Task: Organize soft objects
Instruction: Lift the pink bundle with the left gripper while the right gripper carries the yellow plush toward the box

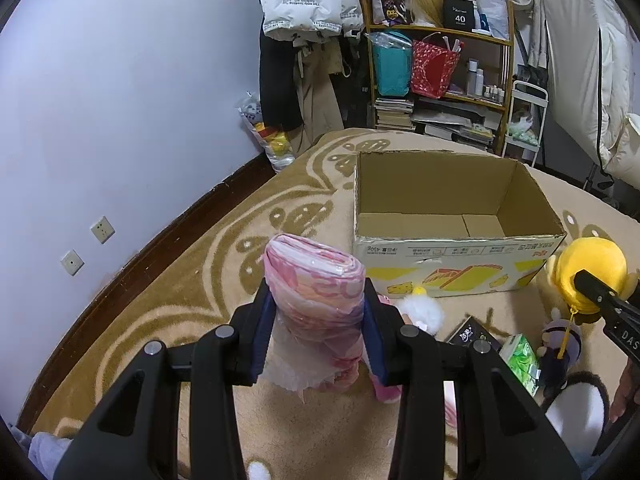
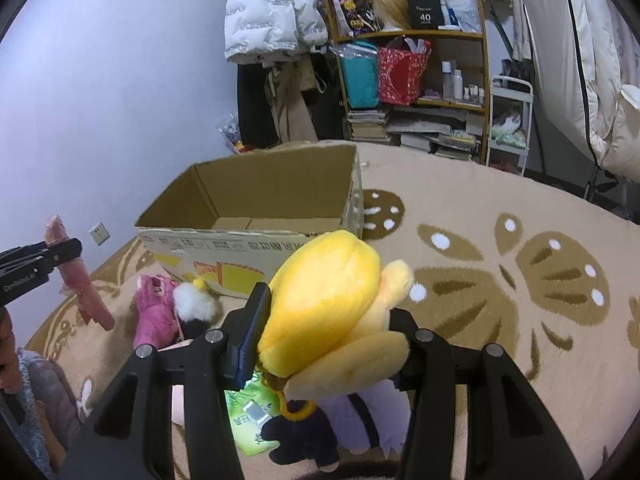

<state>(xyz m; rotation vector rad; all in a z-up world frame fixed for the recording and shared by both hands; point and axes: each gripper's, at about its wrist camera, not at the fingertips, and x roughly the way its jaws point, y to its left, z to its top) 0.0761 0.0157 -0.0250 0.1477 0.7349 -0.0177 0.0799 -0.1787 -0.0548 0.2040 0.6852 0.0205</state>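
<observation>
Both loaded: left gripper [image 1: 316,312] clamps an upright pink plastic-wrapped roll [image 1: 316,288], right gripper [image 2: 328,320] squeezes the yellow plush [image 2: 324,300]; the open cardboard box [image 1: 440,268] sits ahead, between them, roughly equally near

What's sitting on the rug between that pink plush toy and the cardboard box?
A small white fluffy toy with a yellow top lies between the pink plush and the cardboard box, close against the box's front. The right wrist view shows it best.
</observation>
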